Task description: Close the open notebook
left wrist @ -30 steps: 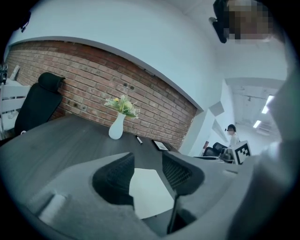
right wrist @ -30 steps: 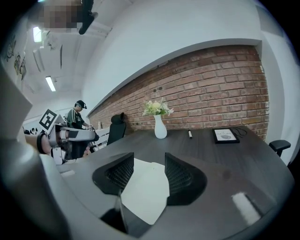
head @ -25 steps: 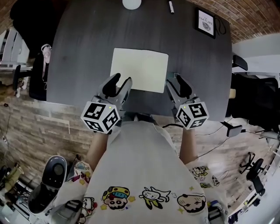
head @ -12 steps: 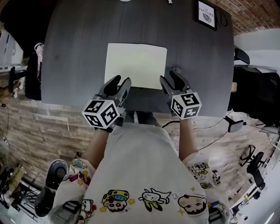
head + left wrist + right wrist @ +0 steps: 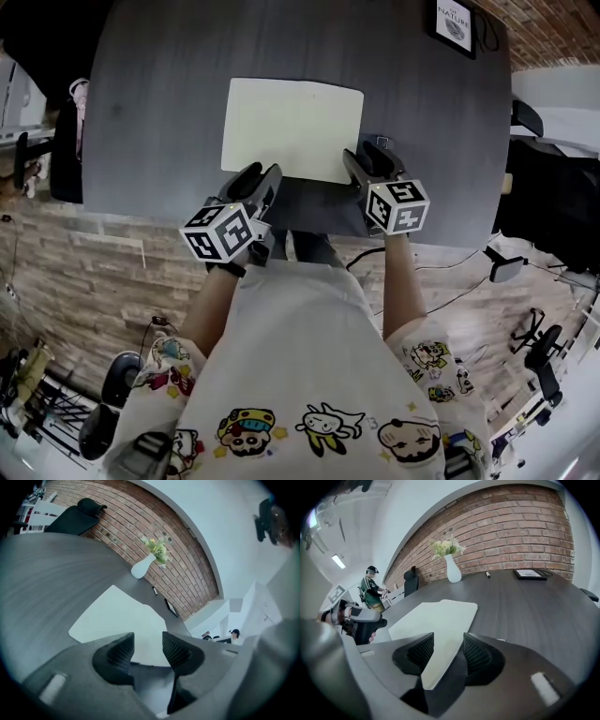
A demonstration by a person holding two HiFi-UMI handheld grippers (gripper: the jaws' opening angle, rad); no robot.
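1. We see the open notebook (image 5: 292, 129) lying flat on the dark grey desk (image 5: 159, 103). Its pale pages face up, and it sits close to the desk's front edge, straight ahead of us.
2. Our left gripper (image 5: 262, 172) hangs at the notebook's near edge, close to its left corner. In the left gripper view its jaws stand apart and released. Only the desk and the notebook's near edge show through the gap.
3. Our right gripper (image 5: 364, 155) sits at the notebook's near right corner and points down towards it. Its jaws are also released and apart. In the right gripper view the corner of the page shows in the gap between them, and neither pad presses on it. We cannot tell whether the page touches the jaws from below.
4. The two grippers are spread about as wide as the notebook, one on each side of it.
5. Towards the far side of the desk, well apart from the notebook, stand a white vase (image 5: 453, 569) of flowers, a pen (image 5: 488, 574) and a black picture frame (image 5: 457, 17).
6. A brick wall (image 5: 520, 531) rises behind the desk, and a person (image 5: 371, 590) stands far off in the room.
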